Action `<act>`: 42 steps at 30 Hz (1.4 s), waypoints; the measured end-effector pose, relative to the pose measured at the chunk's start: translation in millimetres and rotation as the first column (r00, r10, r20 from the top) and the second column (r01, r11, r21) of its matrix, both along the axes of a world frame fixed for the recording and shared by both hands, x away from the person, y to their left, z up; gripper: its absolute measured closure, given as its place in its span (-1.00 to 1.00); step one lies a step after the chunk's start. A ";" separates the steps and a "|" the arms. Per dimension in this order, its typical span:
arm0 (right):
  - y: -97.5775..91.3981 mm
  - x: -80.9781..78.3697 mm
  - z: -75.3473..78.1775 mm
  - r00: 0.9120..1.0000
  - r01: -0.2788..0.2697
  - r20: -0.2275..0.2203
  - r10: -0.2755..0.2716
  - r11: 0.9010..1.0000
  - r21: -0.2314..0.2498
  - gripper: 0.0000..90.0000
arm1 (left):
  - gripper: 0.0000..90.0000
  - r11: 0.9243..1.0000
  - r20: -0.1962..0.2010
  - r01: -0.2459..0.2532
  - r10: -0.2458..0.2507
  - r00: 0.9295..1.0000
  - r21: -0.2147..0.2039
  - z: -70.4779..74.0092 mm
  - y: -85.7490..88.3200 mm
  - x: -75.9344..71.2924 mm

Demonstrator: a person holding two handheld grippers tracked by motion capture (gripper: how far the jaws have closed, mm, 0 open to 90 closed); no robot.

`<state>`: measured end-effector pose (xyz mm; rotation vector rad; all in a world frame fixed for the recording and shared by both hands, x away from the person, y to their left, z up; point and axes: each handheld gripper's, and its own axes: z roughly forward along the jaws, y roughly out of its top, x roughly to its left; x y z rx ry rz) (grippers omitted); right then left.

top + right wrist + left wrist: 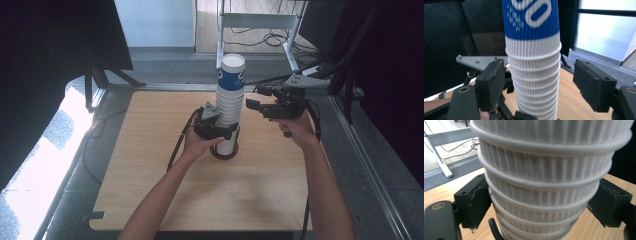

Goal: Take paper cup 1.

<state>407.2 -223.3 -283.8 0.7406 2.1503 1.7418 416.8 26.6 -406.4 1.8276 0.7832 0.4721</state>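
Observation:
A tall stack of ribbed white paper cups (229,112) stands upright on the wooden table (150,165), topped by a blue printed cup (231,80). My left gripper (222,132) is shut on the lower part of the stack. In the left gripper view, the pads of the left gripper (541,205) press the ribbed stack (544,177) from both sides. My right gripper (257,98) is held level just right of the upper stack and is open. In the right gripper view, the right gripper (544,85) frames the stack (534,75) without pressing it, below the blue cup (531,22).
A dark ring (223,156) sits around the foot of the stack. A white metal frame (260,20) and loose cables (280,37) lie on the floor beyond the table's far edge. Black curtains hang at both sides. Cables trail from both grippers.

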 end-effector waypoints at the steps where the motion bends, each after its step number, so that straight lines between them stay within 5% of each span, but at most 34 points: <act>1: 2.4 2.5 4.2 1.000 -0.005 0.001 0.005 1.000 0.008 -0.43 | -0.72 1.000 0.000 0.000 0.000 1.000 0.001 0.0 0.0 0.0; 23: 37.2 26.6 37.4 0.999 -0.035 0.016 0.034 0.999 0.029 -0.54 | -0.71 1.000 0.001 0.003 -0.003 1.000 0.003 0.0 -0.3 0.0; 42: 59.5 42.6 37.7 0.998 -0.056 0.011 0.056 0.998 0.019 -0.50 | -0.71 1.000 0.003 0.003 -0.003 1.000 0.005 -0.2 -0.1 -0.3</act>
